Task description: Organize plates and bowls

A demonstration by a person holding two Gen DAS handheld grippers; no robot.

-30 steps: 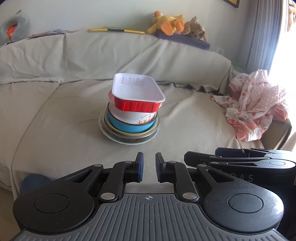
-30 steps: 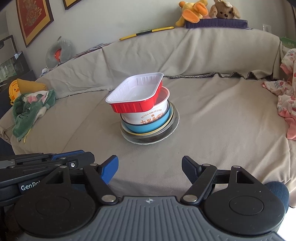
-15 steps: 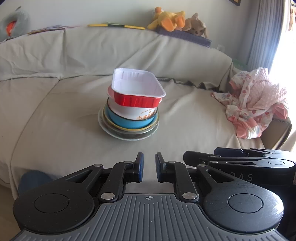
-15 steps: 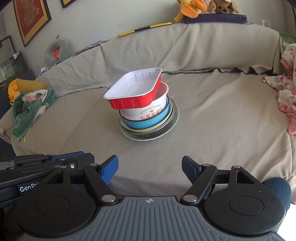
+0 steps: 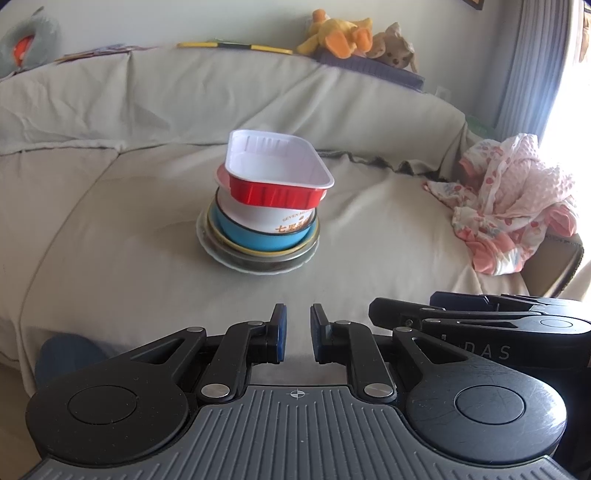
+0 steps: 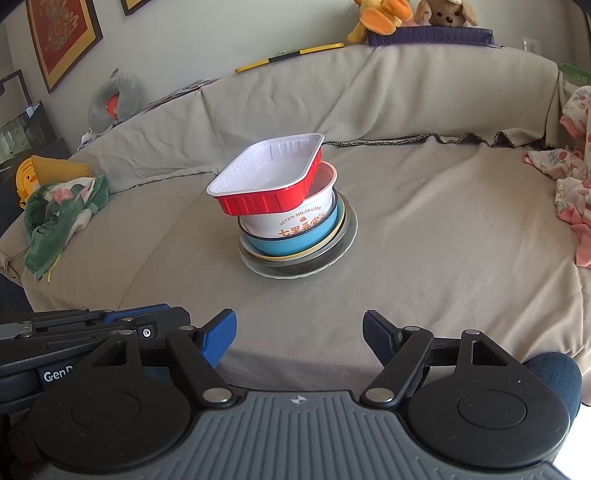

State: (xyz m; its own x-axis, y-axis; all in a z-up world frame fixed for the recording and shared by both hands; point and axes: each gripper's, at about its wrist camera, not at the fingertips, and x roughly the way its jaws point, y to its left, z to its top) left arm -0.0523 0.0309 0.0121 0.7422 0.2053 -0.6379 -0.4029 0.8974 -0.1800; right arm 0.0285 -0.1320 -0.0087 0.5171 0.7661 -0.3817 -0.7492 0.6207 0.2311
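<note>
The left gripper (image 5: 294, 332), black with blue pads, is held low and level over the front edge of the beige cloth-covered sofa seat (image 5: 129, 236), its fingers drawn to a narrow gap with nothing between them. The right gripper (image 6: 300, 336), of the same build, is held beside it at a similar height, its fingers spread wide and empty. Both are aimed at the stack in the middle of the seat and are well apart from it.

The stack is built on a pale round plate (image 6: 347, 236), on which a dark shallow dish and a yellow-rimmed dish are nested; only their rims can be seen, so their depth cannot be told. In them sits a blue round bowl (image 6: 291, 245), then a white paper bowl with orange lettering (image 6: 295, 221), and on top a red foil tray with a white inside (image 6: 266, 177) is perched, tilted and overhanging to one side.

To the left in the right wrist view, a green flowered cloth (image 6: 59, 218) is draped at the sofa's end, below framed pictures on the wall. Plush toys (image 5: 340, 33) are lined along the backrest. At the right, a pink patterned garment (image 5: 513, 199) is heaped on the seat beside a bright curtained window.
</note>
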